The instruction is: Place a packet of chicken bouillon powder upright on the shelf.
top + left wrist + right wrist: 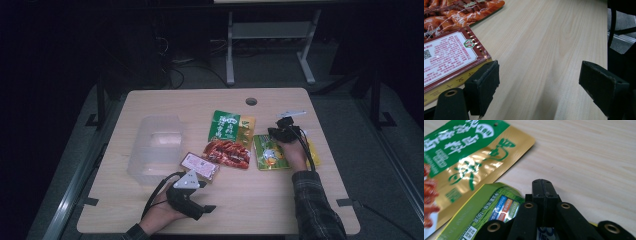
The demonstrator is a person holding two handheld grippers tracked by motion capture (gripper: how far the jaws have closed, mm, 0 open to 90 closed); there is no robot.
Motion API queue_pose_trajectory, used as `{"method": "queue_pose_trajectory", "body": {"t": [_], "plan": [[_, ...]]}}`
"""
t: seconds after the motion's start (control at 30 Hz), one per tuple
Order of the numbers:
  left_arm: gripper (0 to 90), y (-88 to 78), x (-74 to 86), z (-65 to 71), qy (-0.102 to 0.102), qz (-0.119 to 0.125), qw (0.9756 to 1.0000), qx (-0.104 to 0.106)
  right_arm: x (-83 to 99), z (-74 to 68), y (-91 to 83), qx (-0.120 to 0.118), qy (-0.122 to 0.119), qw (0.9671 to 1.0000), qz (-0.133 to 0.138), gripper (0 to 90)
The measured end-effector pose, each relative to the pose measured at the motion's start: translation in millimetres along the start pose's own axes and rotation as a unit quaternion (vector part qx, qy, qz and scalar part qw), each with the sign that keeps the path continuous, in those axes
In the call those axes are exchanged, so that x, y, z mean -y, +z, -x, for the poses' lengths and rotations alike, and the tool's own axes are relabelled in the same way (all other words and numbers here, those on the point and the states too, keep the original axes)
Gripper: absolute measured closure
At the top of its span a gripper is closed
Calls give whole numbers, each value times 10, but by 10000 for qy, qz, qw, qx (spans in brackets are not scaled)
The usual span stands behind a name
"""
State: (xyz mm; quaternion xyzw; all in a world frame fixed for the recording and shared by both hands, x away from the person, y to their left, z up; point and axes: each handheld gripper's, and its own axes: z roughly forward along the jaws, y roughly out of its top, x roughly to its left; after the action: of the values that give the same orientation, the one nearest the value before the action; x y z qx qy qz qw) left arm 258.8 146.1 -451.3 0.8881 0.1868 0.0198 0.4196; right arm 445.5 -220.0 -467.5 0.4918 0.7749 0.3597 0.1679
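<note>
Currently, at the table:
R gripper: jaws pressed together, tips over yellow-green packet, nothing pinched.
L gripper: jaws spread, just beside red-bordered packet.
Clear bin: left of packets.

A: What surrounds the surface?
B: Dark grey floor, dim room. The pale wood has a round cable hole.
A: And behind?
B: A grey metal frame and tangled cables on the floor.
</note>
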Motion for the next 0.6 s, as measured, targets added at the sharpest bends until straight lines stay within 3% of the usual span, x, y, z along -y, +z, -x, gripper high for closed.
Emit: {"method": "queue_pose_trajectory", "body": {"t": [0.23, 0.6], "plan": [[161, -6, -11, 22, 11, 32, 10000, -6, 111, -133, -95, -203, -124, 9996, -122, 900], [161, -20, -17, 40, 17, 50, 10000, 12, 232, -399, -239, -421, -717, 9955, -456, 900]]}}
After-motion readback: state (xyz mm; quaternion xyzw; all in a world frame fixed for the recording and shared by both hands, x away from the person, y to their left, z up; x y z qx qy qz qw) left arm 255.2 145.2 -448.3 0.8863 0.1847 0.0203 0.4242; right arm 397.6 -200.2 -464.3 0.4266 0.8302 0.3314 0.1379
